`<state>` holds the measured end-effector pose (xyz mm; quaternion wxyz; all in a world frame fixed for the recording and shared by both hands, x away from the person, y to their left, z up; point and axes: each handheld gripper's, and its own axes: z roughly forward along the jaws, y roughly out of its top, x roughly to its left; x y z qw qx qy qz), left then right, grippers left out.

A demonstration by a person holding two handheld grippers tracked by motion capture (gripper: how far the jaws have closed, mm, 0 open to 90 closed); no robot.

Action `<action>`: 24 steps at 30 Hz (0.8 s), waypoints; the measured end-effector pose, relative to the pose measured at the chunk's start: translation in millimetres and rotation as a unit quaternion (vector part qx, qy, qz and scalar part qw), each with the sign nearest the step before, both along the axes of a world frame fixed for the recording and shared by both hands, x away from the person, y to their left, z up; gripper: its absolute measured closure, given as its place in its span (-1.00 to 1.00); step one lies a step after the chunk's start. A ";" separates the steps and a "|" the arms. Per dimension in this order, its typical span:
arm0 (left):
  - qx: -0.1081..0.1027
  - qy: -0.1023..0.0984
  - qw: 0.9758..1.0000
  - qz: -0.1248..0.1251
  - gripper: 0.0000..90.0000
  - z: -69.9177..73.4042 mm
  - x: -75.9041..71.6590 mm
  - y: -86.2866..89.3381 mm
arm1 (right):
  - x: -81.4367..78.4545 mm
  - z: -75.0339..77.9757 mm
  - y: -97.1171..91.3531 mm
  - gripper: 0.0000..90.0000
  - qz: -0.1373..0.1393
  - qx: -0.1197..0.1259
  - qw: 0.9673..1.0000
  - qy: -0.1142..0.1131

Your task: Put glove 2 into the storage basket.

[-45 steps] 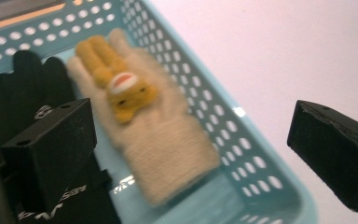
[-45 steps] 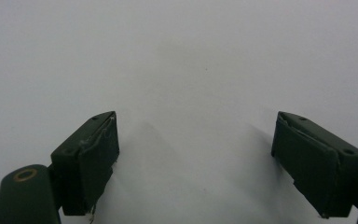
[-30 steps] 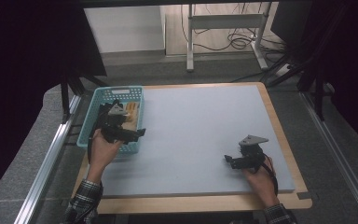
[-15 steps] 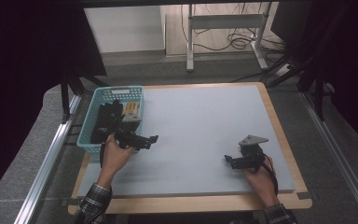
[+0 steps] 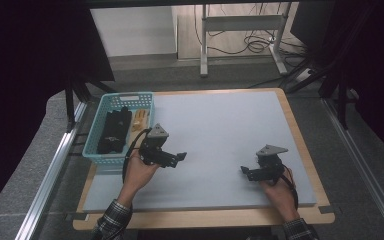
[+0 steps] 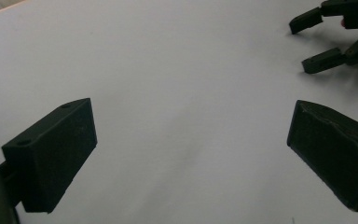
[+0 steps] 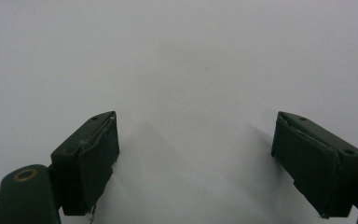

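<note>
Grey mat covers my desk (image 5: 220,125). One blue basket (image 5: 96,145) sits at its left edge, holding one black thing (image 5: 114,131) and one tan thing (image 5: 140,120). My left tongs (image 5: 182,156) hover just beside the basket, jaws apart and empty; my right tongs (image 5: 244,170), near the front right corner, gape empty too. Bare mat lies between them.

Basket (image 5: 96,150) at the mat's (image 5: 220,125) left edge, items inside.
</note>
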<state>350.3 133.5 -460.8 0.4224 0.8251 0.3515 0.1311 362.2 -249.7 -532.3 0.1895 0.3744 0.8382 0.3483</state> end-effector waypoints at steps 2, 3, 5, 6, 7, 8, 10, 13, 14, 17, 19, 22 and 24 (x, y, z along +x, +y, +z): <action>0.000 -0.002 1.000 -0.007 -0.96 -0.4 -1.4 -6.0 | 0.0 0.0 0.0 -0.67 0.000 0.000 1.000 0.000; -0.001 -0.002 1.000 -0.009 -0.96 -1.0 -2.2 -9.1 | 0.0 0.0 0.0 -0.67 0.000 0.000 1.000 0.000; 0.001 -0.002 1.000 -0.016 -0.96 -2.6 -3.9 -14.9 | 0.0 0.0 0.0 -0.67 0.000 0.000 1.000 0.000; 0.002 -0.003 1.000 -0.018 -0.97 -3.7 -4.8 -17.7 | 0.0 0.0 0.0 -0.67 0.000 0.000 1.000 0.000; 0.003 -0.004 1.000 -0.020 -0.98 -4.9 -5.7 -20.1 | 0.0 0.0 0.0 -0.67 0.000 0.000 1.000 0.000; 0.005 -0.006 1.000 -0.022 -0.98 -7.3 -7.1 -23.6 | 0.0 0.0 0.0 -0.67 0.000 0.000 1.000 0.000; 0.005 -0.006 1.000 -0.024 -0.98 -10.1 -8.7 -26.2 | -0.1 0.0 0.1 -0.67 0.000 0.000 1.000 0.000; 0.002 -0.001 1.000 -0.030 -0.99 -18.3 -11.6 -30.8 | -0.1 0.0 0.0 -0.67 0.000 0.000 1.000 0.000; 0.003 0.001 1.000 -0.030 -0.99 -20.5 -12.1 -31.8 | -0.1 0.0 0.0 -0.67 0.000 0.000 1.000 0.000; 0.005 0.009 0.999 -0.035 -0.99 -30.2 -13.7 -34.5 | -0.1 0.0 0.0 -0.67 0.000 0.000 1.000 0.000; 0.005 0.017 0.999 -0.041 -1.00 -39.5 -15.0 -36.0 | -0.1 0.0 0.1 -0.67 0.000 0.000 1.000 0.000; 0.011 0.018 0.999 -0.042 -1.00 -48.0 -16.8 -36.8 | 0.0 0.0 0.0 -0.67 0.000 0.000 1.000 0.000; 0.012 0.019 0.999 -0.042 -1.00 -50.5 -17.4 -36.8 | -0.1 0.0 0.0 -0.67 0.000 0.000 1.000 0.000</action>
